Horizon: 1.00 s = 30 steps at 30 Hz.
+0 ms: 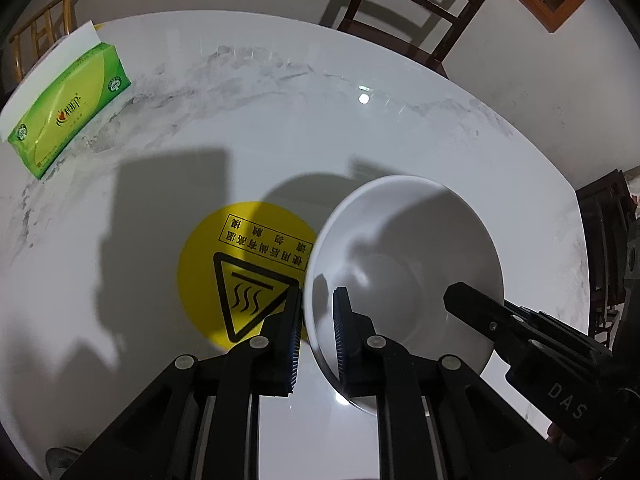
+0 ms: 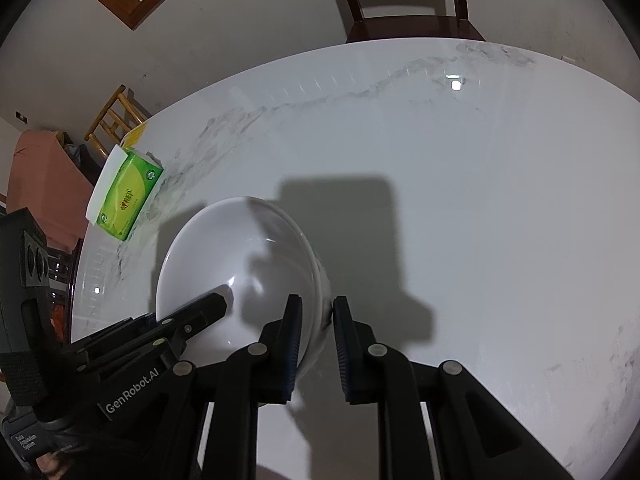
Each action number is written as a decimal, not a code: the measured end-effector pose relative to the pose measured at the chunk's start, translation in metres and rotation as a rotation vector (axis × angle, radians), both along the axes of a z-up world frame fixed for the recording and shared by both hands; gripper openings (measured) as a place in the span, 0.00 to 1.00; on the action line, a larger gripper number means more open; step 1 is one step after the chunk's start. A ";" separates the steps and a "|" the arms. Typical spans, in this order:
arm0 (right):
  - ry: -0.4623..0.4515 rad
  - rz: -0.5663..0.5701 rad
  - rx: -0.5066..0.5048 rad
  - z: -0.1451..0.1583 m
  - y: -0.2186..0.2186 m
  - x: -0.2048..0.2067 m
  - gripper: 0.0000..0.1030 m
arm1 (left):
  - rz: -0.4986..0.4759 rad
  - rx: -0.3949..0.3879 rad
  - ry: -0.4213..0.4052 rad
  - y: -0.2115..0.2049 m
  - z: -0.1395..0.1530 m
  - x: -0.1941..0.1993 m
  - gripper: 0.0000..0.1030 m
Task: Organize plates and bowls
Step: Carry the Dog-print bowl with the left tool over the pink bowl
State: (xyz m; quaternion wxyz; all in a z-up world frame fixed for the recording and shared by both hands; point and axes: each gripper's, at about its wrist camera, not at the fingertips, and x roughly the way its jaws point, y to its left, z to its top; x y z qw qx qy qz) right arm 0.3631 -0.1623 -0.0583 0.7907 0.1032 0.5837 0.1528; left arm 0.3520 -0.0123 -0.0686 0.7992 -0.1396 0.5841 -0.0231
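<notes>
A single white bowl [image 1: 404, 264] sits over the marble table [image 1: 280, 128], and both grippers hold it by opposite rims. In the left wrist view my left gripper [image 1: 318, 332] is shut on the bowl's left rim, one pad inside and one outside. A finger [image 1: 472, 304] of my right gripper reaches into the bowl from the right. In the right wrist view the white bowl [image 2: 240, 272] lies left of centre and my right gripper [image 2: 316, 336] is shut on its right rim. The left gripper's finger [image 2: 200, 312] enters from the left. I cannot tell whether the bowl touches the table.
A green tissue box [image 1: 68, 116] lies at the table's far left, also the green tissue box [image 2: 128, 196]. A round yellow hot-surface sticker [image 1: 240, 264] marks the table beside the bowl. Dark wooden chairs [image 1: 412, 12] [image 2: 404, 0] stand past the far edge.
</notes>
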 end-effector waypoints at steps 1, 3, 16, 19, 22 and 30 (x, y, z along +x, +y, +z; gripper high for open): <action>-0.003 0.001 0.000 0.002 0.000 -0.002 0.16 | -0.002 0.001 -0.003 -0.001 0.002 -0.002 0.12; -0.010 0.001 0.000 0.009 -0.001 -0.007 0.16 | -0.005 0.001 -0.008 -0.002 0.007 -0.004 0.12; -0.069 0.000 -0.013 0.057 -0.012 -0.056 0.16 | -0.039 0.022 -0.063 -0.016 0.051 -0.041 0.12; -0.085 -0.003 -0.015 0.069 -0.015 -0.073 0.16 | -0.047 0.028 -0.080 -0.022 0.063 -0.056 0.12; -0.097 -0.005 -0.020 0.082 -0.020 -0.092 0.16 | -0.056 0.035 -0.094 -0.027 0.074 -0.072 0.12; -0.131 -0.004 -0.040 0.106 -0.023 -0.146 0.16 | -0.090 0.059 -0.125 -0.040 0.103 -0.123 0.12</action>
